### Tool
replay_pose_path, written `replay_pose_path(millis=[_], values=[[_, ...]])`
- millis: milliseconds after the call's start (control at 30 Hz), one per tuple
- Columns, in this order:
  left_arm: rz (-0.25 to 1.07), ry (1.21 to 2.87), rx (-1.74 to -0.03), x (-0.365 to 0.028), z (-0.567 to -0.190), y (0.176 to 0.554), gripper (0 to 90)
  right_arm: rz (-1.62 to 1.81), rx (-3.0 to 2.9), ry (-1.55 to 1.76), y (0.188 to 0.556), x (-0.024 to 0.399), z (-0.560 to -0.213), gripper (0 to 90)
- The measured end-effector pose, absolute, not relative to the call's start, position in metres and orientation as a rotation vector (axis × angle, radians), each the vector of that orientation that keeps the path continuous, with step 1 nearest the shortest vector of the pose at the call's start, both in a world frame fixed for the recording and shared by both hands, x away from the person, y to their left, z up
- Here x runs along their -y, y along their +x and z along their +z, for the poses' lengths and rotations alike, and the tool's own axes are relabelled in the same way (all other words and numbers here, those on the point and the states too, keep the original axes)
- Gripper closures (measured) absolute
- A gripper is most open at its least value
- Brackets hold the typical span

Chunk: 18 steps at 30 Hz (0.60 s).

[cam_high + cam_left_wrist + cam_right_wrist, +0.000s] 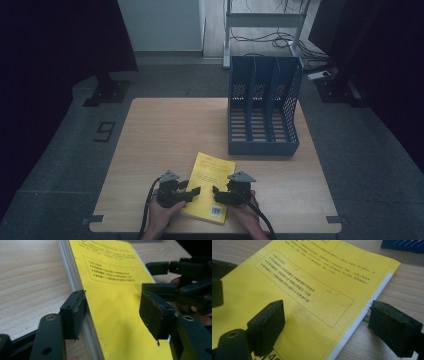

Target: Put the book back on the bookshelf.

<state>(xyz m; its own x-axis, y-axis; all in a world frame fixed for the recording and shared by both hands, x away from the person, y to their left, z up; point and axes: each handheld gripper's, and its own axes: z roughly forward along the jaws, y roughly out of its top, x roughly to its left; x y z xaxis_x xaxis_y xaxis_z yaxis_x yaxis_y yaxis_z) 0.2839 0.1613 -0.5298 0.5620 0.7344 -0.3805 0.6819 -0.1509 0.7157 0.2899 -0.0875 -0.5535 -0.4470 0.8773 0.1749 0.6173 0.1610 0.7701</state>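
Both grippers' spread fingers straddle book edges.

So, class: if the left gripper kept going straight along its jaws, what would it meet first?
Probably the right gripper, which faces it across the flat yellow paperback book that the open left gripper straddles; depth is unclear.

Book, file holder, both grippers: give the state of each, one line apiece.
Yellow book: closed, lying flat on the table, back cover up.
Blue file holder: upright, its three slots empty.
Left gripper: open, one jaw at the book's page edge, the other over the cover.
Right gripper: open, one jaw over the cover, the other off the book's edge.
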Motion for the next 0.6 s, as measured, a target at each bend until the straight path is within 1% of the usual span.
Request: replay_pose_path(millis=[167,300,467,600], values=[[0.065,1.844,-1.141,-0.1620,-0.5276,0.2824,39.5,1.172,-2.130,1.435,0.2898,0.0875,-0.5535,12.8],[0.026,1.814,-1.130,-0.1642,-0.5259,0.2821,40.2,1.174,-2.130,1.436,0.2899,0.0877,-0.5535,12.8],[0.023,1.828,-1.133,-0.1637,-0.5271,0.2821,39.3,1.174,-2.129,1.437,0.2899,0.0877,-0.5535,12.8],[-0.037,1.783,-1.137,-0.1678,-0.5276,0.2840,39.1,1.176,-2.128,1.439,0.2900,0.0877,-0.5535,12.8]])
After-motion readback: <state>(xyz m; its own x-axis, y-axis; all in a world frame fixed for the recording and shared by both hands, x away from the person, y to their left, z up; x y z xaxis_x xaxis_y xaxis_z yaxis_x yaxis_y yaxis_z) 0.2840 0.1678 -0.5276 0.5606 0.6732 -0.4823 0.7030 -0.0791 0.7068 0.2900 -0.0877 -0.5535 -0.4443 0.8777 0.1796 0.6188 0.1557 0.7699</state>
